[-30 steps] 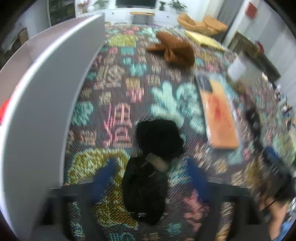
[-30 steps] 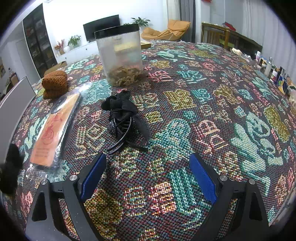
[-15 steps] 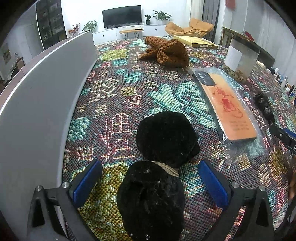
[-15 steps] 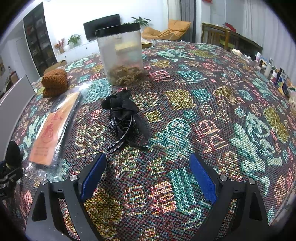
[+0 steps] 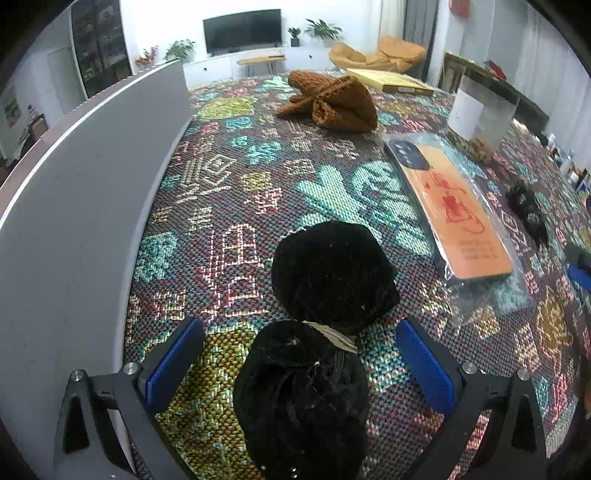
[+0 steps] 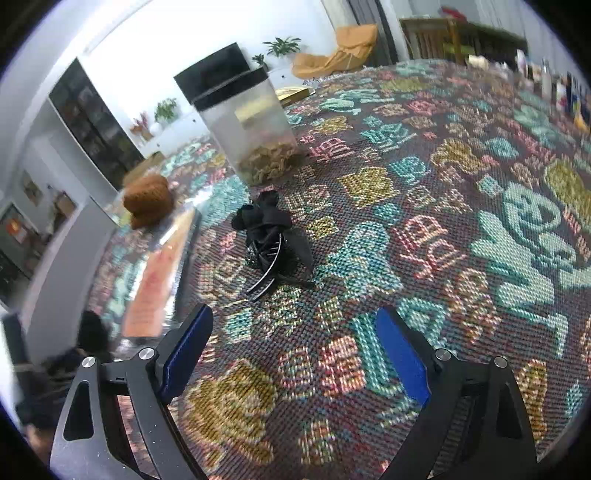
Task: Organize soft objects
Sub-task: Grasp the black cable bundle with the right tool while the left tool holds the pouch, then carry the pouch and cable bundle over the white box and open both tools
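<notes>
The left gripper (image 5: 299, 363) has steadied, jaws wide around the black earmuffs (image 5: 317, 332) beside the grey panel (image 5: 85, 206), ready to grasp, while the right gripper (image 6: 295, 352), also wide, has tilted toward the black hair clip (image 6: 271, 242).

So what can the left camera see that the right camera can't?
Only the left view shows the yellow box and the whole fuzzy black thing between the open left gripper; the right view catches just a blurry bit of it. Only the right view shows the bottles along the table edge and the open right gripper. Both show the brown knit, orange phone case, clear jar, black hair clip and TV.
</notes>
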Available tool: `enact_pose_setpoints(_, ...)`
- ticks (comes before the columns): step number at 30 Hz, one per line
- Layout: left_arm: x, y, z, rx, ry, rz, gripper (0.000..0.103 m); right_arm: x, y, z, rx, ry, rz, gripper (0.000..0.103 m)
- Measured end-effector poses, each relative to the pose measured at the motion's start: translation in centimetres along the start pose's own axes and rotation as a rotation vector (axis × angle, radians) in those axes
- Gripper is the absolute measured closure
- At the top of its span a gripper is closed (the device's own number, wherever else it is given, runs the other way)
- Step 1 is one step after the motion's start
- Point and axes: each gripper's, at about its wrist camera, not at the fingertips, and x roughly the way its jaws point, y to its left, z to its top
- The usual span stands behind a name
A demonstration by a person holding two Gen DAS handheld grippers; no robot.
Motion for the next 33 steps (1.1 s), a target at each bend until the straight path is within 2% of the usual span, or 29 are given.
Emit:
enact_pose_setpoints(4,-0.4,0.5,0.5,-0.001,0.065,-0.042,0.002,0.8,1.1,3.8,-0.089,0.078,-0.068,0.011)
enact_pose_setpoints(7,-0.9,0.4,0.5,0.003,0.078,-0.040,0.016,3.9,4.1,6.4,-0.227,0.210,-0.089,0.012)
enact_pose_setpoints(10,-1.1,-0.1,0.5,0.034,0.064,-0.024,0.039,7.6,6.7,6.5,-0.361,0.293,-0.154,0.016)
enact_pose_setpoints(11,-1.4,-0.2,0.5,0.033,0.055,-0.026,0.060,8.8,6.8,6.1,-0.382,0.329,-0.191,0.033)
enact_pose_setpoints(12,-1.6,-0.1,0.6,0.027,0.054,-0.043,0.069,8.7,6.9,6.1,-0.389,0.312,-0.199,0.065)
enact_pose_setpoints(14,-2.7,0.4,0.6,-0.014,0.041,-0.101,0.069,7.9,6.6,6.1,-0.367,0.300,-0.213,0.064)
enact_pose_setpoints(17,-5.4,0.7,0.8,-0.070,-0.014,-0.190,0.069,4.8,6.1,6.3,-0.315,0.236,-0.176,0.064)
enact_pose_setpoints(19,-7.8,1.4,1.4,-0.128,-0.059,-0.283,0.069,2.4,7.1,6.6,-0.301,0.208,-0.096,0.064)
enact_pose_setpoints(21,-10.0,2.4,2.1,-0.159,-0.100,-0.333,0.069,0.0,9.9,6.9,-0.342,0.183,-0.031,0.064)
enact_pose_setpoints(23,-13.4,4.4,3.0,-0.173,-0.161,-0.334,0.069,-1.9,13.4,7.3,-0.375,0.176,0.055,0.064)
enact_pose_setpoints(26,-18.0,9.1,3.6,-0.196,-0.241,-0.241,0.069,-4.5,20.9,7.6,-0.420,0.175,0.249,0.064)
enact_pose_setpoints(29,-21.6,14.8,3.1,-0.241,-0.273,-0.072,0.068,-5.7,29.2,6.2,-0.470,0.218,0.453,0.064)
enact_pose_setpoints(30,-22.1,16.2,2.8,-0.251,-0.268,-0.002,0.062,-5.5,31.7,5.5,-0.476,0.245,0.515,0.061)
enact_pose_setpoints(31,-22.6,17.9,2.4,-0.264,-0.253,0.086,0.053,-4.9,34.7,4.4,-0.483,0.286,0.603,0.060)
enact_pose_setpoints(32,-22.5,19.3,2.0,-0.274,-0.228,0.158,0.016,-4.2,36.8,3.4,-0.492,0.323,0.664,0.033)
enact_pose_setpoints(33,-22.1,20.6,1.6,-0.276,-0.203,0.195,0.002,-3.7,38.0,2.6,-0.505,0.355,0.684,0.014)
